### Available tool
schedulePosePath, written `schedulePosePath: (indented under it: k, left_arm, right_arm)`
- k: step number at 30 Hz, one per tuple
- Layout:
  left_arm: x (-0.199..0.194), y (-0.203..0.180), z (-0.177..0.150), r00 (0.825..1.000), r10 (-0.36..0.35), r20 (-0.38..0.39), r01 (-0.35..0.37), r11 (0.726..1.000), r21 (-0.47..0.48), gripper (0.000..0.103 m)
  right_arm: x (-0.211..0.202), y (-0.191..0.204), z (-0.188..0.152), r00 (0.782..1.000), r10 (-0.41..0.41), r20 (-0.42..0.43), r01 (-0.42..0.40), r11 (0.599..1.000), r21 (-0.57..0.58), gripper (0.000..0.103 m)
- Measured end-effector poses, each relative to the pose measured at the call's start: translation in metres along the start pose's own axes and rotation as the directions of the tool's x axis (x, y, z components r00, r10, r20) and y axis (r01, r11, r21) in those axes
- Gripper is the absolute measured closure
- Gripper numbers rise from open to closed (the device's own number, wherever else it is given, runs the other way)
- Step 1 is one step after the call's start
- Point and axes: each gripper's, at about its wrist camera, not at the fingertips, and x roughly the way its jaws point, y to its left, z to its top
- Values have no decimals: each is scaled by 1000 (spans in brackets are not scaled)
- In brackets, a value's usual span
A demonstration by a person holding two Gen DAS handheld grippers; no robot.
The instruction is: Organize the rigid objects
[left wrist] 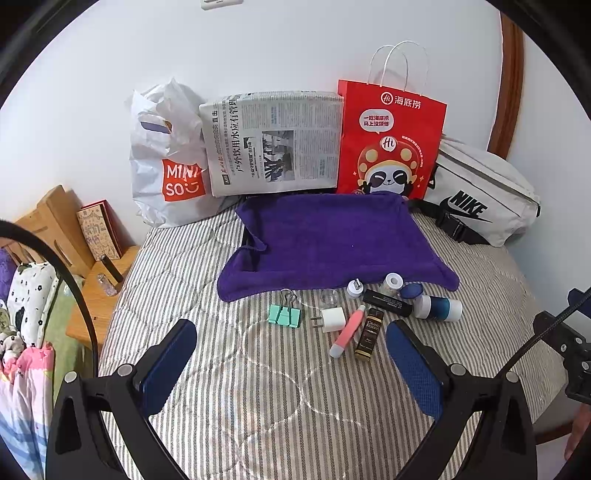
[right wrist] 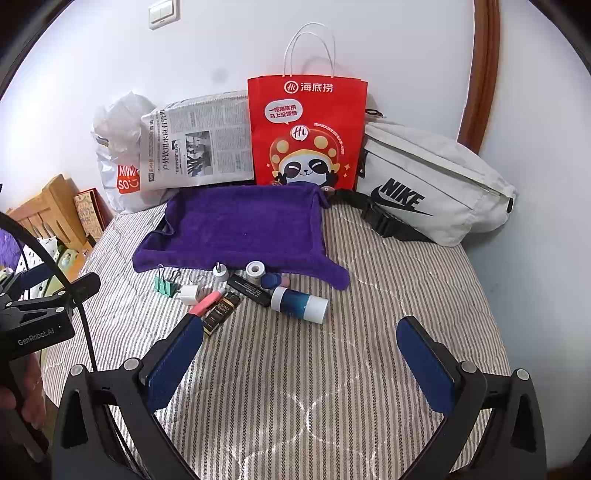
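I see my left gripper (left wrist: 291,354) and right gripper (right wrist: 301,350) spread wide, holding nothing; the purple towel tray (left wrist: 332,236) lies bare, small items (left wrist: 365,314) clustered just before it

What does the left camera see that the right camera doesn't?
Only the left wrist view shows the black tube standing on the wooden shelf and the floral cloth beside the bed. Only the right wrist view shows the whole wall switch and the "GenRobot.AI" label. Both show the purple towel, red paper bag, mint binder clip and pink tube, with each view's own gripper open.
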Motion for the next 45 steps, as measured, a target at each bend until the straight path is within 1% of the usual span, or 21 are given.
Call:
schedulePosePath:
  k: [21,38,41,45]
  left_arm:
    - [3,4,-1,1000,10,-9,-10,1000,-2,0]
    - [3,4,0,1000,4,-13,-4,1000,4,0]
    - [9,3,1,1000,-14,-19,14,1000,8,0]
    - [20,2,2,999,-14,-38,15,1000,20,0]
  right_arm:
    - [0,-1,0,1000,-6,-4,6,1000,-1,0]
    - [1,1,0,1000,-7,-5,7,1000,-3,0]
    - [4,1,1,1000,-2,-7,2,1000,-5,0]
    - [14,0,3,1000,8,-16,-8,1000,0,0]
